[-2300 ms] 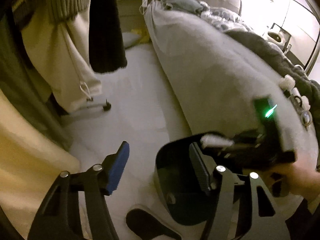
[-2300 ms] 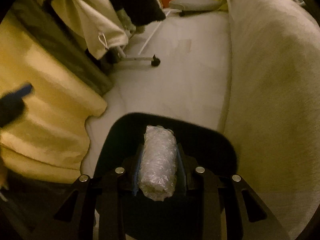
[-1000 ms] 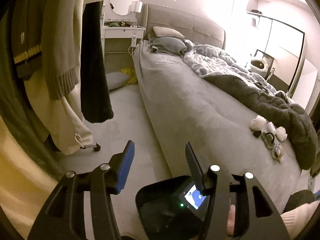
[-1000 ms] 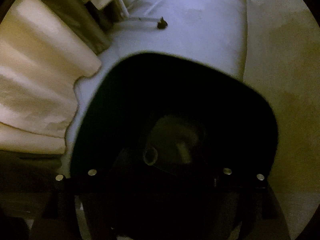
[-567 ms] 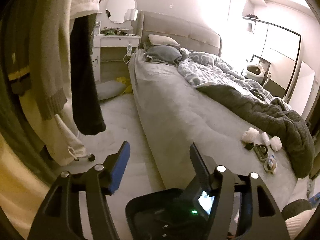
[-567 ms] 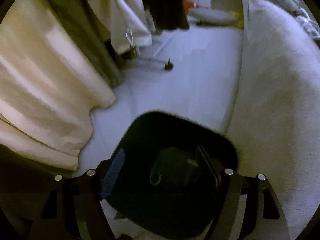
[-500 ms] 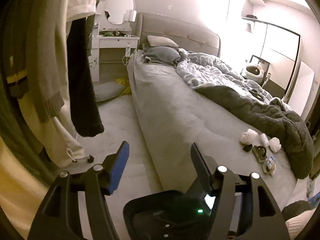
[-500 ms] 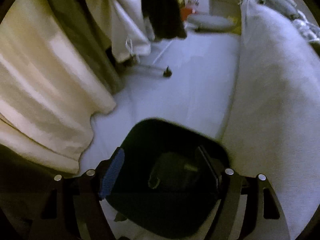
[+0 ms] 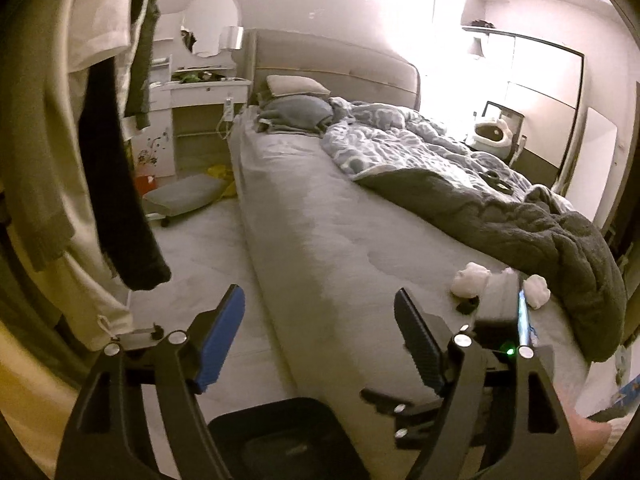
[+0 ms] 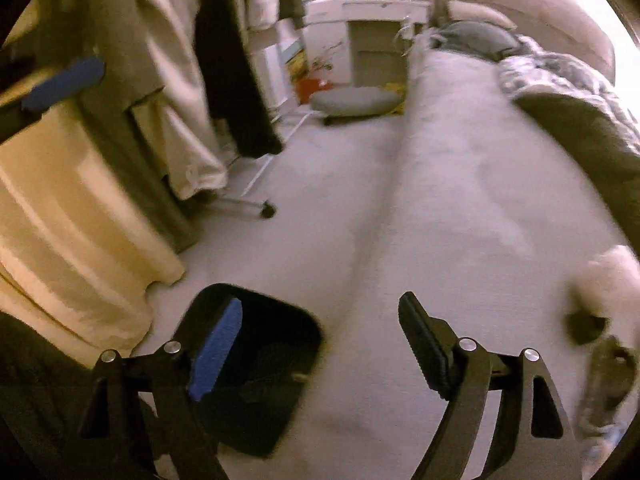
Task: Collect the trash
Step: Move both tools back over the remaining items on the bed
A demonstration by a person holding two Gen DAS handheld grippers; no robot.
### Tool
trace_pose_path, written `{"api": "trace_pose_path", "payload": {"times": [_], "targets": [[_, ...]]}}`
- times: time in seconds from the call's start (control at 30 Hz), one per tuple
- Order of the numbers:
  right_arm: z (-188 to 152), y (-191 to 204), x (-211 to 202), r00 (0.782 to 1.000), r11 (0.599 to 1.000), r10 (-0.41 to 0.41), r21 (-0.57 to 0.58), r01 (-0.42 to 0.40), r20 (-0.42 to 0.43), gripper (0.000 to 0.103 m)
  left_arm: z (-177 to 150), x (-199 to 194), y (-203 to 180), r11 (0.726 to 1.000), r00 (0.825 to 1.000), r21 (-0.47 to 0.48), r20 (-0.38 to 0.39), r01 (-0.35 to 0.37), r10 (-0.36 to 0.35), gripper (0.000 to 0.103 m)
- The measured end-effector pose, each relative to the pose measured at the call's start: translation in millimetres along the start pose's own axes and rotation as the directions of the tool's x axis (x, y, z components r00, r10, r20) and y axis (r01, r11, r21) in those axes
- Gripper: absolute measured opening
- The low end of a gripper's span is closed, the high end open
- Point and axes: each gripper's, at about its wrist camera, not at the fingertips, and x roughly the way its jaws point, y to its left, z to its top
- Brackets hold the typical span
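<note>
A black trash bin (image 10: 256, 364) stands on the floor against the side of the bed (image 9: 340, 240). White crumpled tissues (image 9: 470, 283) and small dark bits (image 9: 468, 305) lie on the grey sheet near the dark blanket. In the right wrist view one tissue (image 10: 612, 276) shows at the right edge. My right gripper (image 10: 320, 332) hovers above the bin's rim and the mattress edge, its jaws opening with nothing between them. My left gripper (image 9: 320, 320) is over the bed's side above the bin (image 9: 280, 436), its jaws also opening and empty.
Clothes on a wheeled rack (image 9: 100, 200) hang at the left, beside a cream curtain (image 10: 72, 232). A grey cushion (image 9: 184, 196) lies on the floor before a white dressing table (image 9: 200, 92). A rumpled duvet and dark blanket (image 9: 520, 224) cover the bed's far side.
The bubble-wrap roll that the right gripper held over the bin is gone from its jaws. That gripper has risen out of the bin and swung toward the bed. Both grippers' jaws stand wider.
</note>
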Motion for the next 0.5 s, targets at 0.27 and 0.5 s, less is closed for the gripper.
{"api": "trace_pose_path", "payload": {"times": [0.27,0.5], "targets": [[-10,-67,-44,0.994,0.993,-0.082,0.09,0.075,0.073,0.086,-5,24,-38,0.999,0.999,0.027,-0.023,0.041,-0.04,0.084],[-27,-103,-69,0.988,0.984,-0.121,0.139,0.107,0.098,0.089,-7,44,-59,0.997,0.997,0.039,-0.051,0.067,-0.065,0.085]]}}
